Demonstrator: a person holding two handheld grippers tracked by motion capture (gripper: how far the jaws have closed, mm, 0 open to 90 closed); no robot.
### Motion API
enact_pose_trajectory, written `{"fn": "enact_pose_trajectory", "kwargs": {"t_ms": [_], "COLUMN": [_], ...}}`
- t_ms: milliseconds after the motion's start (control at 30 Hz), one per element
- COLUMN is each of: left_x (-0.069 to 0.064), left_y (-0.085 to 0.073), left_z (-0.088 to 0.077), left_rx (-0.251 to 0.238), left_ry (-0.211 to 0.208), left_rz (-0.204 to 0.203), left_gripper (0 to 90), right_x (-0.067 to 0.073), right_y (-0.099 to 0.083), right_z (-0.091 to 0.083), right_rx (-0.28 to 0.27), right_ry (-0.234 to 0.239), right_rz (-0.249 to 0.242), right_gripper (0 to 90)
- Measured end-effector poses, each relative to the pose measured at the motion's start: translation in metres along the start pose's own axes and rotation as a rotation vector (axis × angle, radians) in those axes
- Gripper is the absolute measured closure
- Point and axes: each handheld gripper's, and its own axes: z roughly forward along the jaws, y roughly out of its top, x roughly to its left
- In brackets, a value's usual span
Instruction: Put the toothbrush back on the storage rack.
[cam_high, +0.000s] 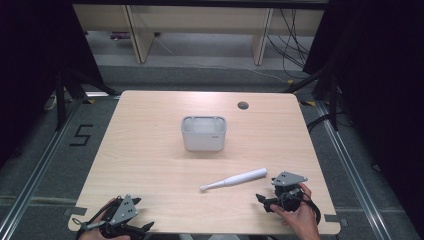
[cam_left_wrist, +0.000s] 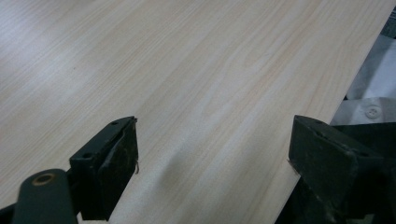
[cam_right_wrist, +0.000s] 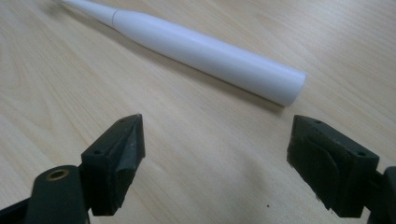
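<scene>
Right gripper (cam_right_wrist: 215, 154) low, jaws wide and empty — lined up just short of the toothbrush (cam_right_wrist: 196, 46), which lies flat on the table (cam_high: 150, 150) in front of the bin (cam_high: 203, 133). Left gripper (cam_left_wrist: 212, 161) spread wide too — parked at the near edge.

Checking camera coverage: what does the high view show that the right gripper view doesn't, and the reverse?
High view alone: the grey container standing upright mid-table, the left gripper at the near left edge, the cable hole in the table, the right hand and the floor around.
Right gripper view alone: a close look along the right gripper, its jaws wide apart with nothing between them, just short of the toothbrush's thick end.
Both: the white electric toothbrush lying flat on the wooden tabletop, untouched.
</scene>
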Motion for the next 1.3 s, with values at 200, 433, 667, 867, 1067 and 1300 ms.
{"fn": "enact_pose_trajectory", "kwargs": {"t_ms": [200,433,667,867,1067,1300], "left_x": [0.0,0.001,0.0,0.0,0.0,0.0], "left_y": [0.0,0.0,-0.001,-0.001,-0.001,-0.001], "left_z": [0.0,0.0,0.0,0.001,0.001,0.001], "left_rx": [-0.001,0.011,0.003,0.004,0.005,0.004], "left_ry": [0.001,-0.002,-0.004,-0.004,-0.004,0.001], "left_rz": [-0.004,0.011,-0.003,-0.005,-0.013,-0.006], "left_gripper": [15.7,15.7,15.7,15.7,15.7,15.7], "right_x": [-0.001,0.001,0.005,0.005,0.006,0.01], "right_y": [0.002,0.004,0.007,0.01,0.015,0.023], "right_z": [0.001,0.002,0.001,0.003,0.006,0.01], "right_rx": [-0.043,-0.052,-0.048,-0.052,-0.074,-0.077], "right_ry": [0.004,0.029,0.042,0.048,0.037,0.045], "right_rz": [-0.032,-0.002,0.019,-0.009,-0.047,-0.077], "right_gripper": [21.0,20.7,21.2,21.4,21.5,22.5]}}
